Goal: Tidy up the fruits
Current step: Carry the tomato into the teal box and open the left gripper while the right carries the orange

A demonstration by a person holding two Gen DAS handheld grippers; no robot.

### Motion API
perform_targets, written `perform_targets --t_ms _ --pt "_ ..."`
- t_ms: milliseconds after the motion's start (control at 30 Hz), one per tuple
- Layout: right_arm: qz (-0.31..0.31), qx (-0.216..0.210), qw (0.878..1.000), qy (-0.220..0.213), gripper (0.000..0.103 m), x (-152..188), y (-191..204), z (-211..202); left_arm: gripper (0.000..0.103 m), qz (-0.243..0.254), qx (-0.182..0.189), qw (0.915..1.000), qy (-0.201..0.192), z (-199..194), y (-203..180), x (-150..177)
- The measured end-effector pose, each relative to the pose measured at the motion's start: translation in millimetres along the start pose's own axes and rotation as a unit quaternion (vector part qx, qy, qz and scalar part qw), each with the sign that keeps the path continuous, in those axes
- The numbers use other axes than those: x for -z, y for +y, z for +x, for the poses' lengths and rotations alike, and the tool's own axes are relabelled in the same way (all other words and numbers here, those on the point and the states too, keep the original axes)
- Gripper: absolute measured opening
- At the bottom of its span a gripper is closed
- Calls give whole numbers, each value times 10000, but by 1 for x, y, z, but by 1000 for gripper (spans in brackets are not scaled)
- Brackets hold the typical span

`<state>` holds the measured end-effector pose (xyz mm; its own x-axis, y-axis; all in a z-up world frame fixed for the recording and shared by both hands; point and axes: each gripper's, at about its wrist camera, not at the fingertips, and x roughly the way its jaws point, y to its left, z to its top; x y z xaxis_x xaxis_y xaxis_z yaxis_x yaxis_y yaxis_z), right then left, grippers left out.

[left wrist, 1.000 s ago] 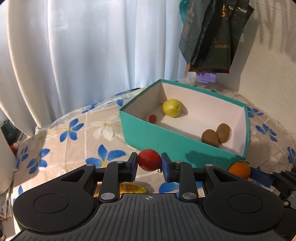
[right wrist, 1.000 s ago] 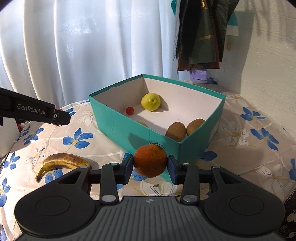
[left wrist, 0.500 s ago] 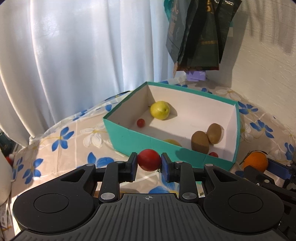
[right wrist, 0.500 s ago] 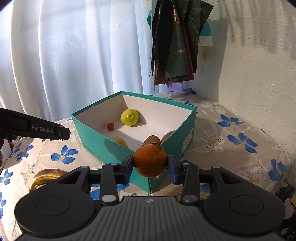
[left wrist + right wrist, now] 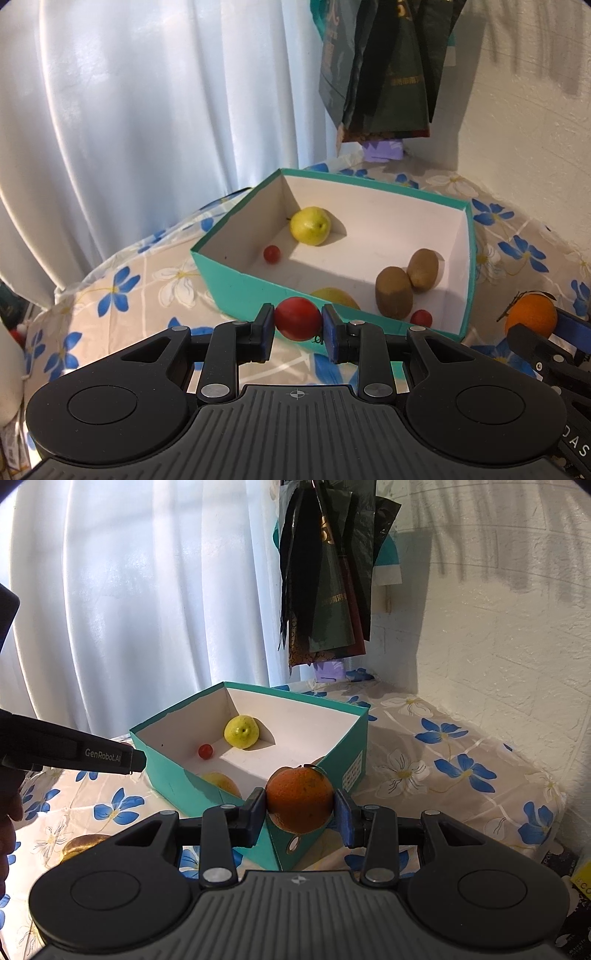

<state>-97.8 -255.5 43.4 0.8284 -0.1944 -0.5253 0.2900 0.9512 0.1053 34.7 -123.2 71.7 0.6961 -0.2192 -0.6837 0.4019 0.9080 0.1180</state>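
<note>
Fruits sit mostly in the teal box, which fills the centre of the left wrist view on the flowered cloth; we take its open top as the collecting place, so both carried pieces are aimed there. Behind it hangs a white curtain across the upper left, and dark bags hang at the upper right.

Our right gripper is clamped on one orange, low in the centre of its view, in front of the box's near corner. We hold it by its sides, apparently so it can be let go over the rim. Our left gripper is clamped on one red tomato, bottom centre, just short of the near wall.

Inside the box we count one pear toward the far left corner, two kiwis touching each other at the right, one yellow fruit half hidden behind the near wall, and two cherry tomatoes, one near the pear and one by the kiwis. One banana lies outside on the cloth at the lower left of the right wrist view, mostly hidden, likely the last piece to collect.
</note>
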Motion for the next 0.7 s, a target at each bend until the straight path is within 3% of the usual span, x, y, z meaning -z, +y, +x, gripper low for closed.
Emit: perform_targets --t_ms 433,567,700 --pt "-103 60 9999 -123 39 -2 -5 -10 31 -35 -27 10000 -76 21 -7 -20" --pt "-72 127 9997 -173 39 -2 -11 -16 31 -42 -75 9999 -66 43 -7 -30" --pt "-37 209 9996 -197 39 0 -17 -21 31 -104 -71 9997 196 78 -6 -33"
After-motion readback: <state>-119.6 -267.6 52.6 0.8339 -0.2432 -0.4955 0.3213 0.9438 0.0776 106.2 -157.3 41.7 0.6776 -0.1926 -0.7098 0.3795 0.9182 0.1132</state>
